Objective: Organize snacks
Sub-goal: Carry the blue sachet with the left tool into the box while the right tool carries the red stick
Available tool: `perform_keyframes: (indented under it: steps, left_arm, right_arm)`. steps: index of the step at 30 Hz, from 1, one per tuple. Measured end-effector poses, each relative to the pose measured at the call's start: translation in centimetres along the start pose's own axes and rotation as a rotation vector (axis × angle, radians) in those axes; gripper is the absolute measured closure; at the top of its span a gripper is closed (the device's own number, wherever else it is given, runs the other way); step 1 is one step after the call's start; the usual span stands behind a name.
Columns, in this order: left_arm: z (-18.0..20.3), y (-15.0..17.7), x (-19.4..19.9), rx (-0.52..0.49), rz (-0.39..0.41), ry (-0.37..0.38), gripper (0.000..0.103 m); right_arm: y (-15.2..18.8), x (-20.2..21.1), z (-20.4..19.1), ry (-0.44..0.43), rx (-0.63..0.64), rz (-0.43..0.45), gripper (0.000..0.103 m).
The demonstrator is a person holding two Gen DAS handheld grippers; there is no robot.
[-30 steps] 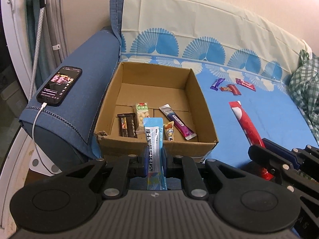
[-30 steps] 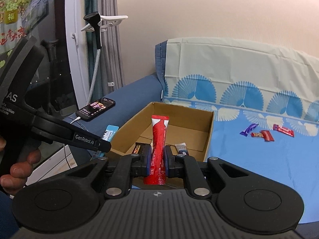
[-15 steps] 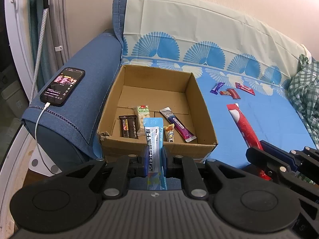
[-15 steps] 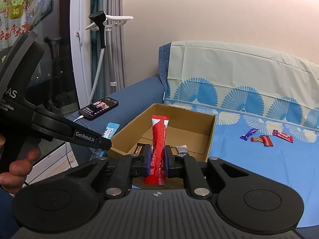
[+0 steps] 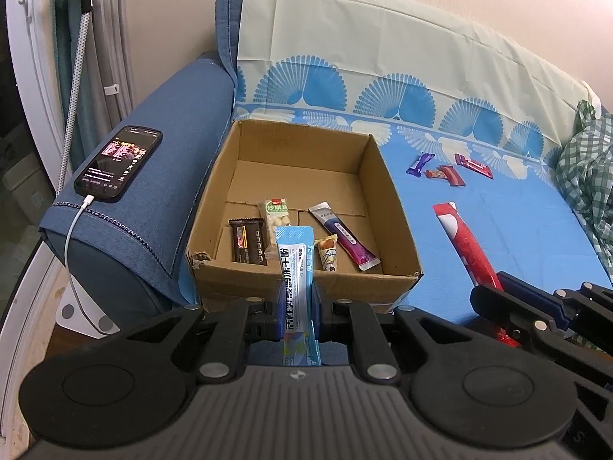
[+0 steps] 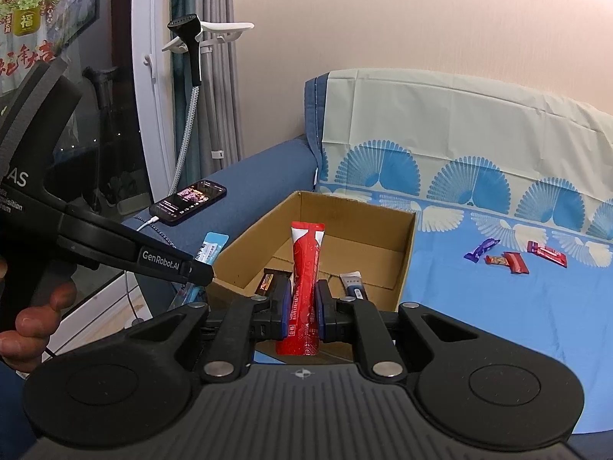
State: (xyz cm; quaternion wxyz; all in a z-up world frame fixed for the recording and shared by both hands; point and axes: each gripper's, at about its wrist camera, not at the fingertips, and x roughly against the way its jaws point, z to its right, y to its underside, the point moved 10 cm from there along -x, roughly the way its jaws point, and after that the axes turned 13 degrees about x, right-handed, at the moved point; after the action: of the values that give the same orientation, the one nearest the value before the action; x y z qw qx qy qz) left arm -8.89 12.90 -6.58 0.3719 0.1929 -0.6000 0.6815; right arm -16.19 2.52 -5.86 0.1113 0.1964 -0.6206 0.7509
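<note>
My left gripper (image 5: 296, 303) is shut on a light blue stick packet (image 5: 297, 268), held upright just in front of the open cardboard box (image 5: 398, 207). In the box lie a dark bar (image 5: 248, 240), a green-topped nut pack (image 5: 276, 214), a small yellow snack (image 5: 328, 253) and a purple stick (image 5: 343, 235). My right gripper (image 6: 302, 308) is shut on a long red stick packet (image 6: 305, 272), near the box's front right corner (image 6: 406, 260). Three small candies (image 5: 446, 171) lie on the blue sheet behind.
A phone (image 5: 118, 161) on a charging cable rests on the blue sofa armrest (image 5: 172, 122) left of the box. A green checked cloth (image 5: 586, 176) lies at the right. The sofa back carries a fan-patterned cover (image 5: 383, 76).
Both grippers have drawn back and risen slightly, still holding their packets. The box and candies look a little farther away.
</note>
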Motion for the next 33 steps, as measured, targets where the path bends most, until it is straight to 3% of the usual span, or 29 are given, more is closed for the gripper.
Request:
perform_keyframes:
  steps: [16,33]
  left_arm:
    - [-0.3,-0.6,-2.8,0.013,-0.045,-0.014,0.089]
    - [-0.6,-6.3,-8.7,0.026,-0.057,-0.018,0.088]
  right_arm:
    - [0.7,-3.0,0.7,-0.006,-0.026,-0.073,0.089]
    - [-0.6,-10.3,3.5,0.008,-0.071,-0.135,0.089]
